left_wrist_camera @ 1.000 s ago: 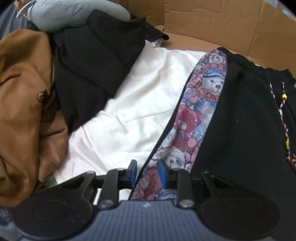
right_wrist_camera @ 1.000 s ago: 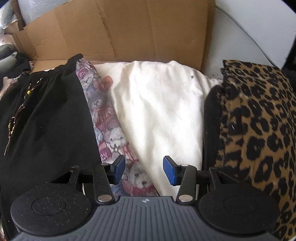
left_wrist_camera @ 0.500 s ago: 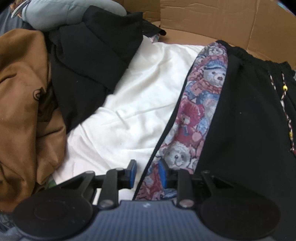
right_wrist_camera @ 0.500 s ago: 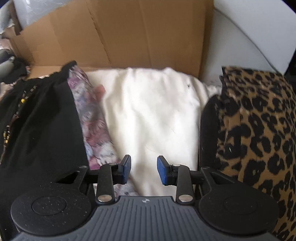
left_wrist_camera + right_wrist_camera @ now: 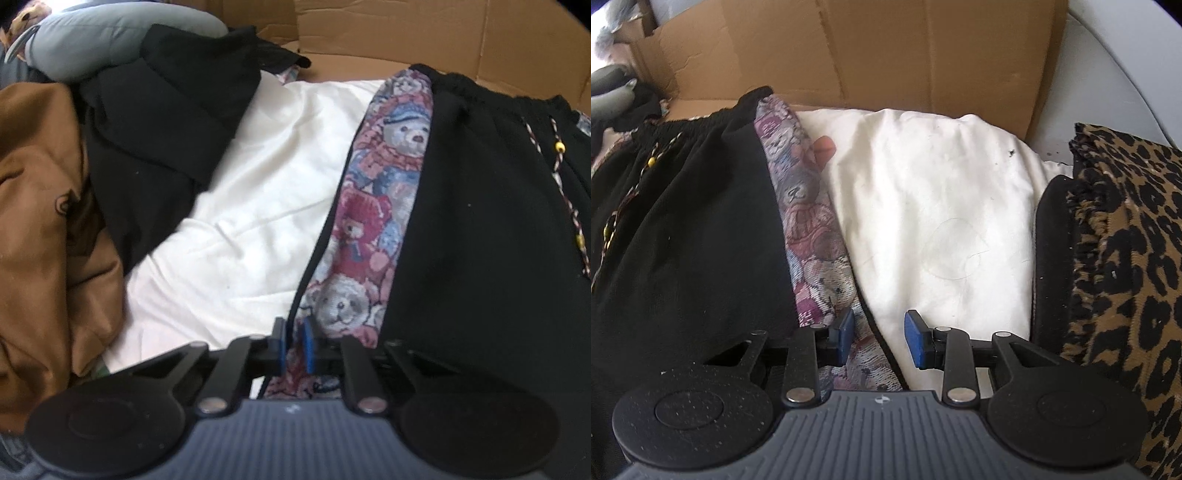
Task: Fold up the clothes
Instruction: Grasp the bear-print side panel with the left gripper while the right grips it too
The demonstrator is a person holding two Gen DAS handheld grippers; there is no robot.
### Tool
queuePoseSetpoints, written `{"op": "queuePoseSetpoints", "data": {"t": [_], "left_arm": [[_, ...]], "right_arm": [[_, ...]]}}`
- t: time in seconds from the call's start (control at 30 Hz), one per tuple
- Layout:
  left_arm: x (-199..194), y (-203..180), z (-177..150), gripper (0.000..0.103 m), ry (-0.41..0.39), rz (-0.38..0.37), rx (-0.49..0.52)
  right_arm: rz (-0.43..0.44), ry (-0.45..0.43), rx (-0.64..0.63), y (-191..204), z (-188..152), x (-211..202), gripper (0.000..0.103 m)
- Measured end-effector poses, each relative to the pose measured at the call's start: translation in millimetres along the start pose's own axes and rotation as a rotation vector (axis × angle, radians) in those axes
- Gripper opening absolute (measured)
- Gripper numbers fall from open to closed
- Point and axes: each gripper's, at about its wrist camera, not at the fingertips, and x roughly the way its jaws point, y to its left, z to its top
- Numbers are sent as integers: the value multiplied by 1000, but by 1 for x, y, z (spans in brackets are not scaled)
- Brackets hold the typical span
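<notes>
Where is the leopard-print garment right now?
Only the right wrist view shows the leopard-print garment: it lies at the far right, beside the white sheet and right of the open right gripper.

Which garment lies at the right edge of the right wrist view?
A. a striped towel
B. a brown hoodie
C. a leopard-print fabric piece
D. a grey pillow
C: the leopard-print fabric piece fills that edge, beside the white cloth.

The right gripper (image 5: 879,338) has its fingers (image 5: 915,338) apart over the trim edge of the black trousers (image 5: 687,240), beside a white sheet (image 5: 934,206). A leopard cloth (image 5: 1126,258) lies to the right, cardboard (image 5: 871,51) behind.
</notes>
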Motion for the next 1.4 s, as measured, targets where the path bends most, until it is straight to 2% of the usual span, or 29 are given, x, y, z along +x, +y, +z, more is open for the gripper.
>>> {"op": "queuePoseSetpoints", "data": {"t": [0.13,0.17,0.27,0.3,0.4,0.6,0.87,1.0,1.2,1.3,1.4], "left_arm": [[-1,0,-2,10,3,6,5],[-1,0,-3,9,3,6,7],[-1,1,-6,8,0,0,20],[-2,0,-6,4,-3,5,31],[-3,-3,-8,2,-13,36,53],[-13,8,-10,2,-41,77,20],[0,1,-1,3,3,105,23],[-7,3,10,10,-24,57,-28],[-12,5,31,12,-90,0,-50],[-6,-4,42,18,-106,2,-31],[-6,-8,48,18,-119,5,-28]], "right_arm": [[1,0,-47,5,-2,0,35],[6,5,-59,7,-2,0,28],[13,16,-93,10,-5,1,19],[14,19,-95,9,-5,0,13],[13,25,-110,7,-4,-2,0],[-32,8,-123,2,-3,-12,0],[-80,40,-120,4,-3,-1,1],[-19,-23,-59,-2,5,-16,5],[-11,-60,-43,1,23,-14,5],[-11,-60,-51,7,31,-6,5],[-11,-68,-57,13,37,-1,5]]}}
